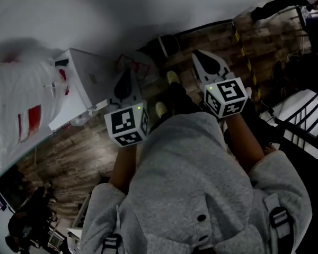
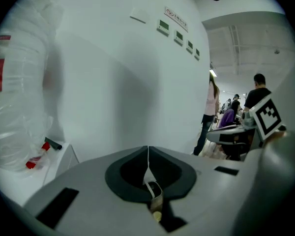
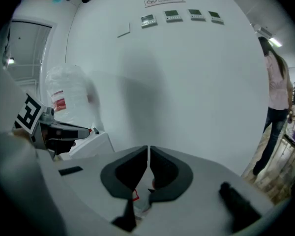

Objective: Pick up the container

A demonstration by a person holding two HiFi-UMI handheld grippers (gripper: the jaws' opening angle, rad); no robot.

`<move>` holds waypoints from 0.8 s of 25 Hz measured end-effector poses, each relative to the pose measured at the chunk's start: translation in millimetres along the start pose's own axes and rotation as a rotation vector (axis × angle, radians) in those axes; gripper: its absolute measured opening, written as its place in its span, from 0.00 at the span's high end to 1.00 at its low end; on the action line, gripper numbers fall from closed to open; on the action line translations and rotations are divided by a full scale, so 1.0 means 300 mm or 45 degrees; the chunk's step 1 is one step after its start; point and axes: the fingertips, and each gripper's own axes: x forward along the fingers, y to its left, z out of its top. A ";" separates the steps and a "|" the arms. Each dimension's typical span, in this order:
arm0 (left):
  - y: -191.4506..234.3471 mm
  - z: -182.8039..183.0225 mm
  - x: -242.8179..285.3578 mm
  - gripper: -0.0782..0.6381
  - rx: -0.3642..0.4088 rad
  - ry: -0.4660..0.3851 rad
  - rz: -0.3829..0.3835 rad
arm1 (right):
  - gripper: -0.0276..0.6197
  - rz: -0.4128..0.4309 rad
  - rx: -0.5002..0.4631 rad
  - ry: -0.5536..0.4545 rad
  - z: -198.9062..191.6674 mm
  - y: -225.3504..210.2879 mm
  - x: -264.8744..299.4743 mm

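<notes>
No container can be told for certain. The likeliest is whatever is in the clear bag (image 1: pixel 21 99) with red labels, which sits on the white counter (image 1: pixel 87 75) at its left end, against the wall. What the bag holds is too blurred to say.

Nothing of the task appears to be done. The left gripper (image 1: pixel 124 81) and right gripper (image 1: pixel 205 62) are both held out over the wood floor (image 1: pixel 79 152), short of the counter's near corner and well apart from the bag. The left gripper view shows its jaws pressed together with nothing between them, and the right gripper view shows the same, with only a hairline gap.

By my reading, the whole pick is left: reach the counter, open the jaws, close on the container and lift.
</notes>
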 end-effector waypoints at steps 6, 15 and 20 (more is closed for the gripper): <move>0.028 0.049 0.168 0.87 -0.039 0.038 0.092 | 0.91 0.116 -0.011 0.079 0.035 -0.111 0.197; 0.082 0.007 0.326 0.87 -0.084 0.127 0.225 | 0.91 0.267 -0.006 0.278 -0.055 -0.189 0.431; 0.140 -0.174 0.445 0.87 -0.215 0.228 0.227 | 0.90 0.285 0.004 0.405 -0.213 -0.158 0.584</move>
